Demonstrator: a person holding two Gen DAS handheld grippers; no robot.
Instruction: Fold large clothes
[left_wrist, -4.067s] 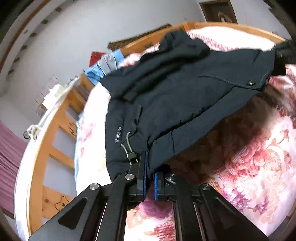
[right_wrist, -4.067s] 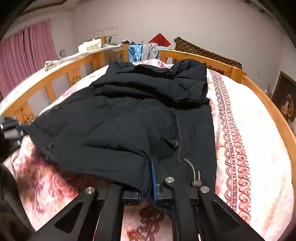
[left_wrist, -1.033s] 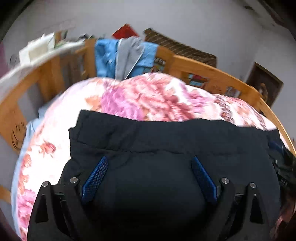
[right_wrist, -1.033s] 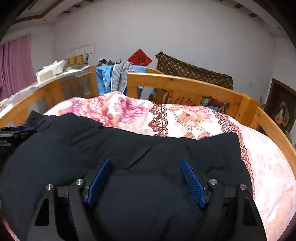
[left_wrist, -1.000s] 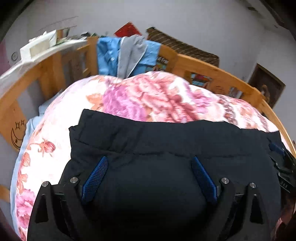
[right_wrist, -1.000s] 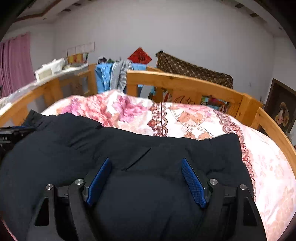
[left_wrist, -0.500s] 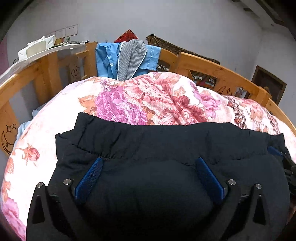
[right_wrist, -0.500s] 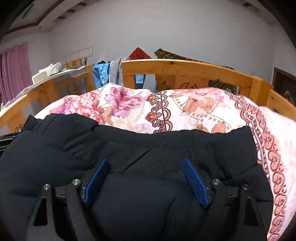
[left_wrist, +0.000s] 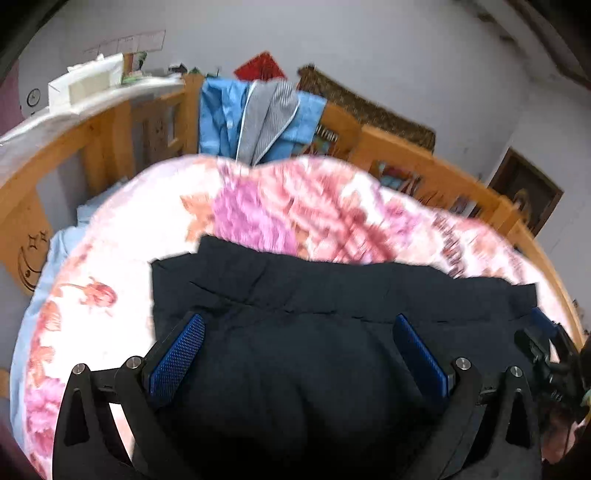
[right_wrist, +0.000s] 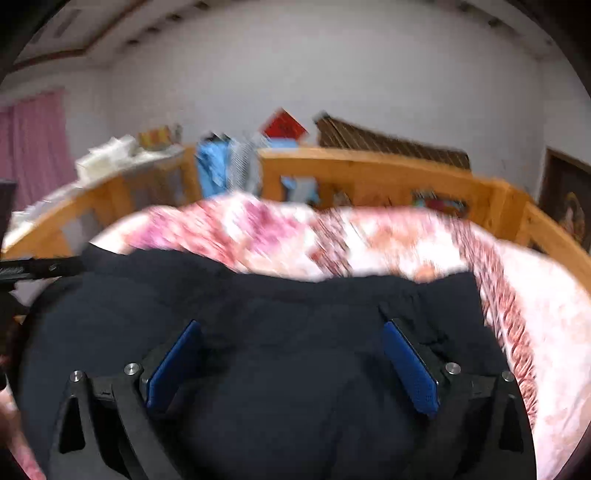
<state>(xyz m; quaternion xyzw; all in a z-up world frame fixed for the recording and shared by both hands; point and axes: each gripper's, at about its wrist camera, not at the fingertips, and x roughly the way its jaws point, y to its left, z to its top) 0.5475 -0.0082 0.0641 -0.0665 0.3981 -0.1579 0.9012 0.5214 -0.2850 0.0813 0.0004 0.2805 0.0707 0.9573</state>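
Observation:
A dark navy padded jacket (left_wrist: 332, 295) lies folded on the flowered bedspread (left_wrist: 280, 210). It also fills the lower part of the right wrist view (right_wrist: 295, 306). My left gripper (left_wrist: 301, 325) is open, its blue pads spread wide over the jacket's left part. My right gripper (right_wrist: 291, 332) is open in the same way over the right part. Neither holds cloth. The right gripper shows at the right edge of the left wrist view (left_wrist: 550, 354). The left gripper shows at the left edge of the right wrist view (right_wrist: 37, 267).
A wooden bed rail (left_wrist: 424, 155) runs round the far side and the left (right_wrist: 110, 192). Blue and grey clothes (left_wrist: 255, 118) hang over it. A white shelf with boxes (left_wrist: 85, 88) stands at the far left. A framed picture (left_wrist: 524, 195) leans at the right.
Four seconds ago both grippers were shut on the jacket's hem. They had let go by a second ago. Both views have shifted slightly and are blurred with motion.

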